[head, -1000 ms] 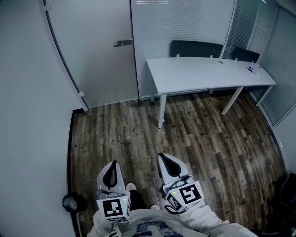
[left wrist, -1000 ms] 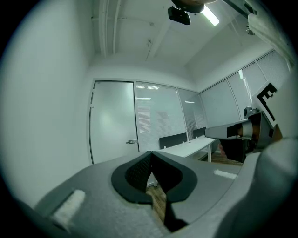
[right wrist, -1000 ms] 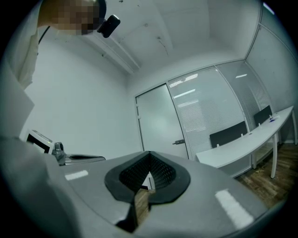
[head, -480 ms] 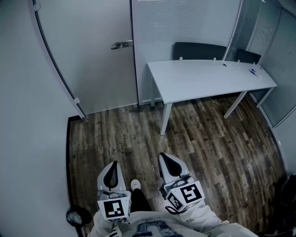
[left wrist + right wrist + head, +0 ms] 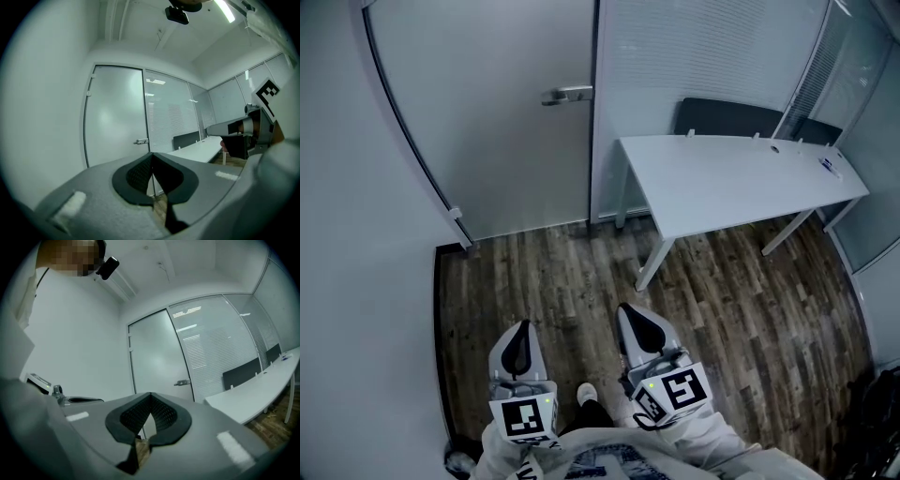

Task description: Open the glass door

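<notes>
1. Faces the glass door (image 5: 506,122) at 11 o'clock from the claws: frosted, upright, closed flush with the glass wall (image 5: 694,56) at its 3 o'clock side, well apart from both claws.
2. Shows a metal lever handle (image 5: 567,95) at the door's 3 o'clock edge, with the lever pointing toward 9 o'clock and nothing touching it.
3. Holds the left claw (image 5: 523,330) low at 7 o'clock of the head view, pointing toward the door. Has its jaws pressed together at the tips in the left gripper view (image 5: 152,154), with nothing between them.
4. Holds the right claw (image 5: 630,317) just beside it at 5 o'clock, aimed the same way. Keeps those jaws together too in the right gripper view (image 5: 151,394), clamped on nothing.
5. Bears a marker cube (image 5: 523,417) on the left claw, printed with a blocky black-and-white square code; carries a like code on the right claw's cube (image 5: 675,392). Reads as pattern only, not as words.
6. Places a white table (image 5: 741,178) at 2 o'clock, against the slatted glass wall, with dark chairs (image 5: 727,117) behind it.
7. Rests on a dark wood-plank floor (image 5: 562,281); shows a light shoe (image 5: 588,394) between the claws at 6 o'clock.
</notes>
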Demonstrator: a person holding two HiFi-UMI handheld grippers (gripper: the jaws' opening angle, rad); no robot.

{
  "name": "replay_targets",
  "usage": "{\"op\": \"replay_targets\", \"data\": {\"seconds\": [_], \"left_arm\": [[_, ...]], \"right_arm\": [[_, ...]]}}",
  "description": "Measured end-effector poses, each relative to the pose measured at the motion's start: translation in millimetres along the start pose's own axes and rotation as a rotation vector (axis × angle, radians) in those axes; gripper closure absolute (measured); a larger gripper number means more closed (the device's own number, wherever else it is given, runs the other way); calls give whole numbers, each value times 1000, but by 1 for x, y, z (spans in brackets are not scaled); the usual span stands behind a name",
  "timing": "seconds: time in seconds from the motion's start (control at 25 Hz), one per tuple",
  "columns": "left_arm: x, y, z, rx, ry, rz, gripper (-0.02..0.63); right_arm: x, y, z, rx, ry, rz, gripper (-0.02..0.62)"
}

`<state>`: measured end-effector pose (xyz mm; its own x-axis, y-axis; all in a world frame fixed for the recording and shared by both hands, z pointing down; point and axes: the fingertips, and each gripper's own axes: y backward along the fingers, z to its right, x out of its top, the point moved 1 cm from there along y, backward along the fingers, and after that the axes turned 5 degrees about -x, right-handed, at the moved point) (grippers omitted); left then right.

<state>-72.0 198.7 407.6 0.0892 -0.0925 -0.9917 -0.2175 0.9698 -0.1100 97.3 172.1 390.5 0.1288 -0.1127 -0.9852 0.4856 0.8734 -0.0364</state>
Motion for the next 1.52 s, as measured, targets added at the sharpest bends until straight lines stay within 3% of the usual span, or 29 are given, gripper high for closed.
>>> {"op": "replay_targets", "data": {"seconds": [0.36,0.72,1.04,1.52], "left_arm": [[1,-39,-26,-23,-1,31,604],[-2,-100,-54,7,-16,24,604],[-7,-218,-98,47,-37,15,604],[19,-411,-136,67,-20,-25,604]], "right_arm": [[-1,-48,9,-32,1,7,591],[-2,-121,39,-10,-24,25,591],[6,-247,85,29,-19,24,591],[20,-419,176,60,-34,-31,591]]}}
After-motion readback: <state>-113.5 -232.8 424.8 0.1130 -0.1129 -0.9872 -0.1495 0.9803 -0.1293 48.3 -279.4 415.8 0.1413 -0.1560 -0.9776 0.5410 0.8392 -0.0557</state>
